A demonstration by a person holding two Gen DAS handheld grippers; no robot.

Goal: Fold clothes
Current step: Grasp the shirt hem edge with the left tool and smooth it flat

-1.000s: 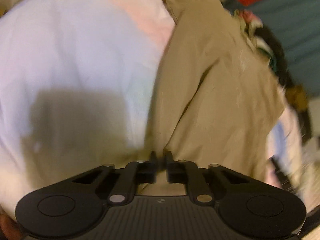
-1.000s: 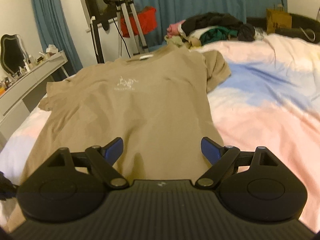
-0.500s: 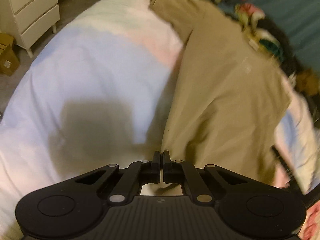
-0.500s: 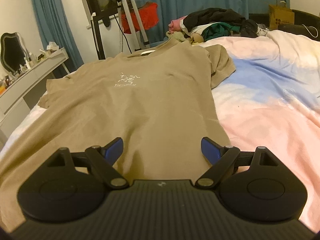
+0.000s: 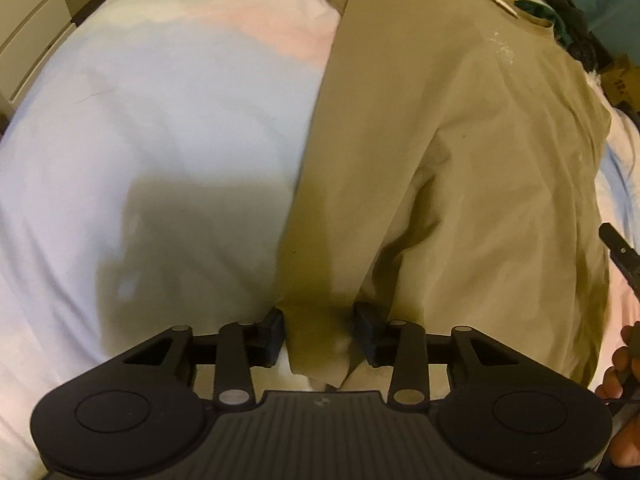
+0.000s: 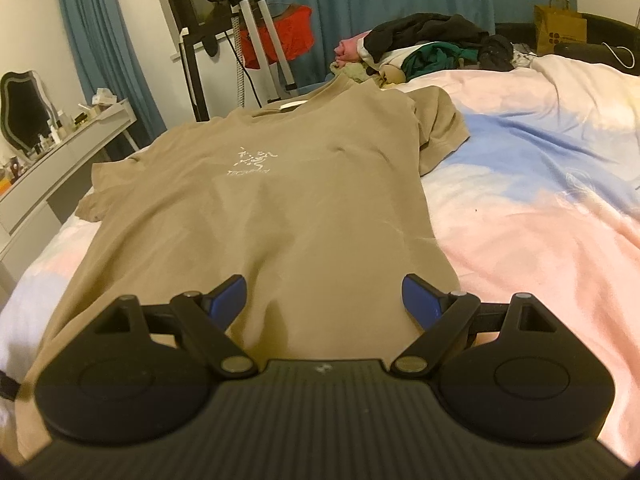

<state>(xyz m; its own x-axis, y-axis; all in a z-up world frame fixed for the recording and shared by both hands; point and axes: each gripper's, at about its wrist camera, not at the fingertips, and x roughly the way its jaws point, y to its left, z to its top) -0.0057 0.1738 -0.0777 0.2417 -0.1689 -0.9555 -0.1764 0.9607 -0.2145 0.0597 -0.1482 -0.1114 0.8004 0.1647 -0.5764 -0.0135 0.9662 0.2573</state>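
A tan T-shirt (image 6: 304, 200) with a white chest logo lies spread face up on the pastel bedspread (image 6: 540, 216), collar at the far end. In the left wrist view the shirt (image 5: 460, 160) fills the right half; its bottom left hem corner lies between the parted fingers of my left gripper (image 5: 319, 334), which is open. My right gripper (image 6: 324, 300) is open and empty, just above the shirt's bottom hem. A part of the right gripper (image 5: 620, 252) shows at the right edge of the left wrist view.
A pile of mixed clothes (image 6: 432, 48) lies at the far end of the bed. A clothes steamer stand (image 6: 248, 40) and blue curtains are behind it. A white dressing table (image 6: 60, 152) stands left of the bed. A paper bag (image 6: 560, 28) is at the far right.
My left gripper was shut on the shirt's hem corner and has now opened, leaving the corner lying between its fingers. My right gripper stayed open and moved slightly forward over the hem.
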